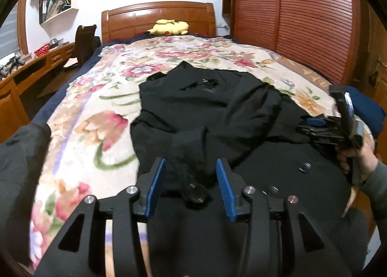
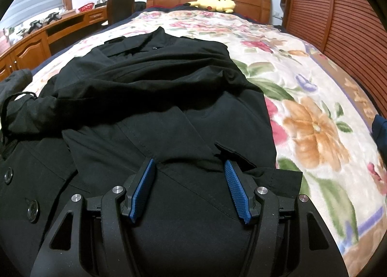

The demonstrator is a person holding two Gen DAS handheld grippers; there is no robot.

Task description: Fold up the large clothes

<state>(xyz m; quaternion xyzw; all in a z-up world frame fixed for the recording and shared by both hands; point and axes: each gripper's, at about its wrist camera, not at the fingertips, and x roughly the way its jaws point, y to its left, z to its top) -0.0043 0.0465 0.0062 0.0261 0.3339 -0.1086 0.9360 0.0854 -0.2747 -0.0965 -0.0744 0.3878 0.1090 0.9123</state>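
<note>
While the black coat [image 1: 217, 112] is lying half-folded on the bed [image 1: 101, 98], both the left tool [image 1: 191, 175] and right tool [image 2: 191, 178] are gaping empty, risking the folded sleeve [image 2: 135, 83] sliding loose.

Both grippers parted, angled down.
We see the left gripper [image 1: 191, 170] with blue pads [image 1: 156, 185] apart, nothing pinched; the right gripper [image 2: 189, 173] likewise gapes, held by a hand [image 1: 358, 158].
</note>
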